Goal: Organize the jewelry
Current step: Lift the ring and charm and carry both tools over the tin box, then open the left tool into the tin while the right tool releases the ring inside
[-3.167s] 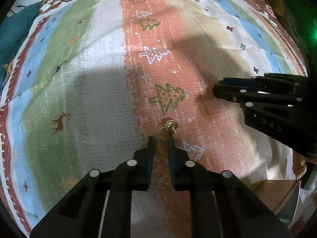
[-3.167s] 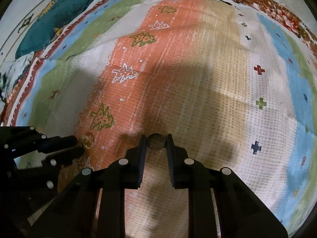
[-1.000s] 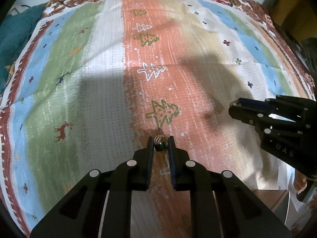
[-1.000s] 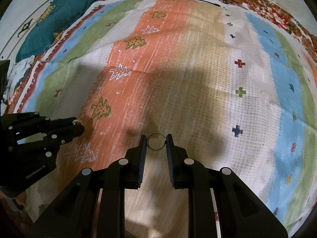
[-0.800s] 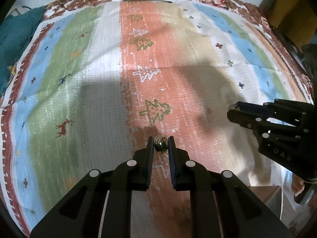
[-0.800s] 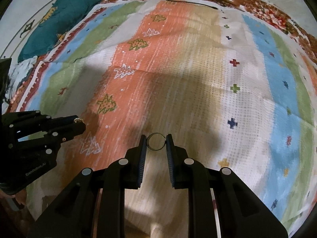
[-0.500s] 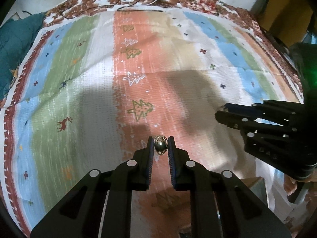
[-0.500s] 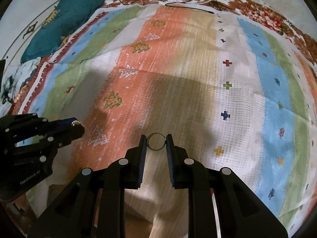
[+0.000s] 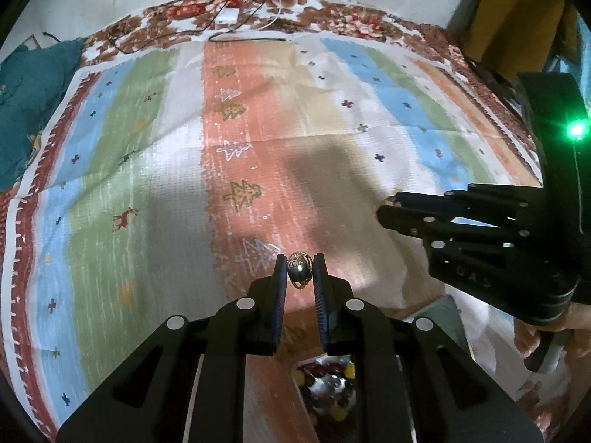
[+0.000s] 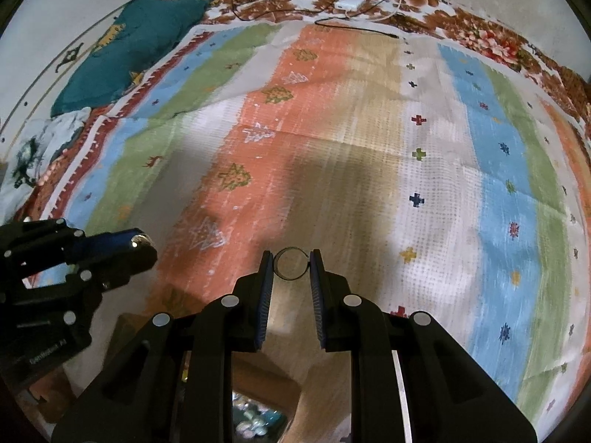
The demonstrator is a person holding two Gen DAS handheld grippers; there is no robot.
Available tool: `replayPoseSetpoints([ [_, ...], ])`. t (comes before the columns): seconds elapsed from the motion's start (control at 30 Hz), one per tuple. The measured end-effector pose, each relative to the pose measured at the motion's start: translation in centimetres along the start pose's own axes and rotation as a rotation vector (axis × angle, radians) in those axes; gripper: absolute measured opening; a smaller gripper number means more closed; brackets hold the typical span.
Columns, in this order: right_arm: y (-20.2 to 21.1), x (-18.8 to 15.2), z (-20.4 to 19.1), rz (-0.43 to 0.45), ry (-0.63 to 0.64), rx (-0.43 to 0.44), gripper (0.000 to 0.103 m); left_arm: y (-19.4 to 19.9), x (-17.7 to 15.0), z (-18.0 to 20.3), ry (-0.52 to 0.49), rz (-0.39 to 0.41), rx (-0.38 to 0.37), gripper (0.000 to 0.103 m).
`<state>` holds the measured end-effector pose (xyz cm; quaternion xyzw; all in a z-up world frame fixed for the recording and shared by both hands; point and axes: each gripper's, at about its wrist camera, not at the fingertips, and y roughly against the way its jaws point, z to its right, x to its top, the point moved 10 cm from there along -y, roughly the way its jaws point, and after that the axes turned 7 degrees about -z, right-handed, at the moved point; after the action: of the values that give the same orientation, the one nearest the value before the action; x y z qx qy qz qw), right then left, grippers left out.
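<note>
My left gripper [image 9: 300, 271] is shut on a gold filigree ring [image 9: 300, 270] and holds it above the striped mat. My right gripper [image 10: 291, 264] is shut on a thin plain ring [image 10: 291, 264], also held in the air. In the left wrist view the right gripper [image 9: 391, 214] reaches in from the right. In the right wrist view the left gripper [image 10: 142, 245] reaches in from the left with the gold ring at its tips. A wooden jewelry box with beads [image 9: 325, 380] shows below the left fingers; its compartments [image 10: 255, 417] also show under the right fingers.
A striped mat [image 9: 147, 192] with tree and cross patterns covers the floor. A teal cloth [image 10: 129, 44] lies at the back left. A white charger [image 10: 351, 2] and cables lie at the far edge. A brown cabinet [image 9: 517, 11] stands at the back right.
Both grippers have lifted and pulled back with their rings since a second ago. The mat looks farther away and the jewelry box has come into view below the fingers.
</note>
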<state>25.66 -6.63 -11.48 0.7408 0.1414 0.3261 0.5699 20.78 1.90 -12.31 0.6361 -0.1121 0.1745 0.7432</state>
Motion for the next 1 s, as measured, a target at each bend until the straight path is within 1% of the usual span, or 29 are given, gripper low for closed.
replayPoseSetpoints([
  [0.37, 2.3, -1.7, -1.1, 0.044, 0.003, 0.002, 0.021, 1.8, -1.6, 1.2, -0.019, 0.039, 0.002, 0.014],
  [1.0, 5.5, -5.3, -3.2, 0.090, 0.015, 0.053, 0.021, 4.0, -4.5, 3.0, -0.064, 0.083, 0.003, 0.014],
])
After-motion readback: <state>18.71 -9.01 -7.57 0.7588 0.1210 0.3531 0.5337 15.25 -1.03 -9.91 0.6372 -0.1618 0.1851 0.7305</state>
